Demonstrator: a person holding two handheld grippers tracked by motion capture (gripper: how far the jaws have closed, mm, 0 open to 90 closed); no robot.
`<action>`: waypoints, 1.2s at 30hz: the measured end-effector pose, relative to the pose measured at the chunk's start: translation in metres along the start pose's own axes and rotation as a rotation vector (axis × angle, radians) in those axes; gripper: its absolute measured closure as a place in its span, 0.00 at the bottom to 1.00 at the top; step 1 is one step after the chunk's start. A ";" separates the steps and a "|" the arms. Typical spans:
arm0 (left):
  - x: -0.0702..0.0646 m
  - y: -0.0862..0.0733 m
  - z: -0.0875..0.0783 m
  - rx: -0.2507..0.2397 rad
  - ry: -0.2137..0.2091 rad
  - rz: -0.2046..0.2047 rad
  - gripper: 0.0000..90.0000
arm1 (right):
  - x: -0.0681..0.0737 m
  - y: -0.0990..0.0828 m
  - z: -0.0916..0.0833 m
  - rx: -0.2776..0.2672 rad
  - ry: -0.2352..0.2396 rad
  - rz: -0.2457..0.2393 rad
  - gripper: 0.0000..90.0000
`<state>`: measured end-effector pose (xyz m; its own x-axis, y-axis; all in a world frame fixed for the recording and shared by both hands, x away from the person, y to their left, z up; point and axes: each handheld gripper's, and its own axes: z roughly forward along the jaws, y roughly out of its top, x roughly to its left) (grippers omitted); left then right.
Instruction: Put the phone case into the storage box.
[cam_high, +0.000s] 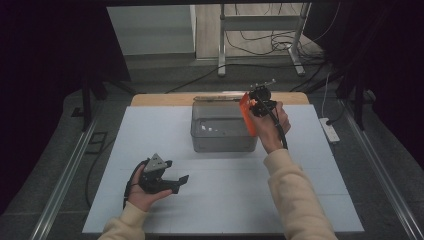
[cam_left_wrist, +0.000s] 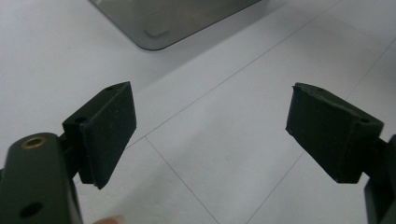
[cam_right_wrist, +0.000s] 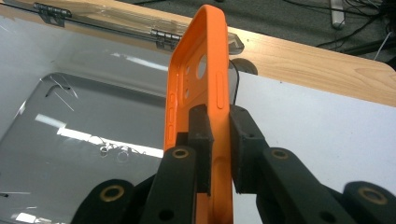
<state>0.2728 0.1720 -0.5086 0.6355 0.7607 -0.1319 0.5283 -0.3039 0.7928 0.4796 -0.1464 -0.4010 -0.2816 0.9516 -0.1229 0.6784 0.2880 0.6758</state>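
A: Table (cam_high: 150, 130) first. Clear box (cam_high: 222, 131) at its far middle, lid (cam_right_wrist: 116, 21) swung back. Step?

B: Looks like placing. Right gripper (cam_right_wrist: 219, 135) pinches an orange phone case (cam_right_wrist: 205, 84) by 1 side wall, edge-up, at the box's right rim.

A: Next move?

B: Probably shift it over the opening, lower, release. Left gripper (cam_left_wrist: 210, 135) spread, holding nothing, low over the near table.

A: Any writing?

B: None readable.

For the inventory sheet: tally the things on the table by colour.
Orange: 1, the phone case, held over the box in the right gripper
Clear grey: 1, the plastic box
Black: 2, the left gripper and the right gripper
Total: 4
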 end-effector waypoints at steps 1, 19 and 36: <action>0.000 0.000 0.000 0.000 0.000 -0.002 0.18 | 0.000 0.000 0.000 0.001 -0.004 -0.002 0.89; 0.000 0.000 0.000 0.000 -0.001 -0.001 0.18 | 0.003 0.000 0.006 0.019 -0.006 -0.008 0.89; 0.000 0.000 0.000 -0.001 -0.001 -0.003 0.18 | 0.007 -0.002 0.012 0.040 -0.022 -0.016 0.89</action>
<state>0.2729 0.1723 -0.5085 0.6345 0.7610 -0.1352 0.5299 -0.3009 0.7929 0.4849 -0.1390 -0.4120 -0.2781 0.9488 -0.1495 0.7008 0.3069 0.6440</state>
